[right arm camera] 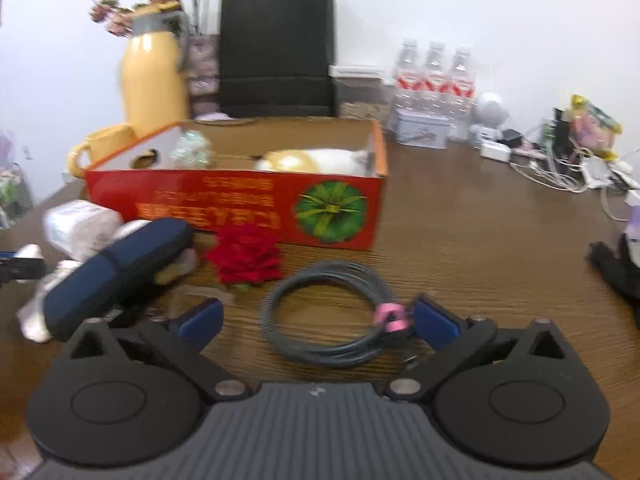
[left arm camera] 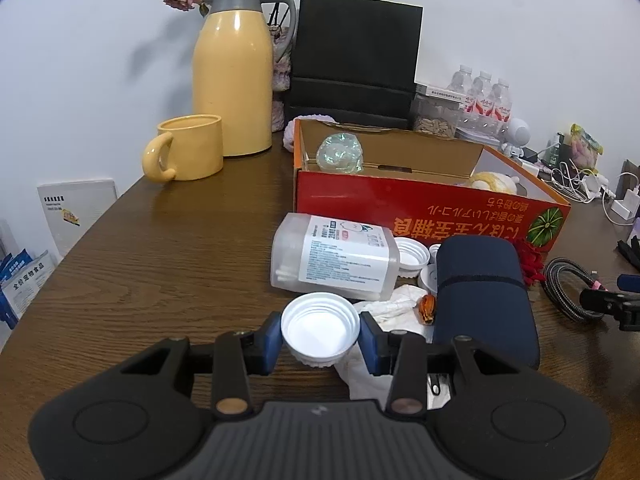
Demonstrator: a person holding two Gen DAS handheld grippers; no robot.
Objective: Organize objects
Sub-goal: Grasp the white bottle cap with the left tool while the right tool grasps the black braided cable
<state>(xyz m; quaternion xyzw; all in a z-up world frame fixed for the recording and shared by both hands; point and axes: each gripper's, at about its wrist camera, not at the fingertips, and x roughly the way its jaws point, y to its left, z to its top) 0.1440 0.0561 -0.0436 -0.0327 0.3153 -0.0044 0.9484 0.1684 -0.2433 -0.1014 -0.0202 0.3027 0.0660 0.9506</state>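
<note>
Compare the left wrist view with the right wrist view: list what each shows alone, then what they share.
Only the left wrist view: the left gripper shut on a white cap, and the loose caps beside the clear jar.
Only the right wrist view: the right gripper open around the coiled cable, and a grey tin.
Both: the red box, yellow flask, navy case.

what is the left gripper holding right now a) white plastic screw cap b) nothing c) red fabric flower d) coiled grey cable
a: in the left wrist view the left gripper has its blue pads pressed on both sides of the white plastic screw cap, open side up, while the coiled grey cable lies between the open fingers of the right gripper.
</note>
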